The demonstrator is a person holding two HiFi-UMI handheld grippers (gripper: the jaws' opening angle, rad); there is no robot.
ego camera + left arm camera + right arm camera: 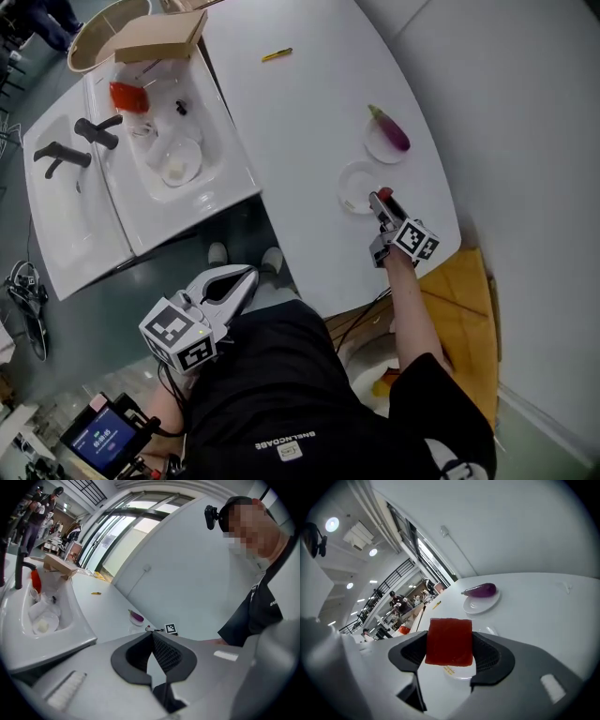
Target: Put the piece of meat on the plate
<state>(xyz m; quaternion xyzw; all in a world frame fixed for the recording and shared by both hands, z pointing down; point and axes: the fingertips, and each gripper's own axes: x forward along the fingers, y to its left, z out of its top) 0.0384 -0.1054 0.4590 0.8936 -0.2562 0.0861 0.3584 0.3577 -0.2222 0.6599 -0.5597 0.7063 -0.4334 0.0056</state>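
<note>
Right gripper view: smooth square meat point(449, 641)

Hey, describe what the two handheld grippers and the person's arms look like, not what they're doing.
The left gripper and the right gripper both have pale grey two-jaw bodies. The jaws carry dark pads with a mesh texture. Each gripper bears a cube with black-and-white square markers. The person wears a black short-sleeved shirt, so the forearms are uncovered.
</note>
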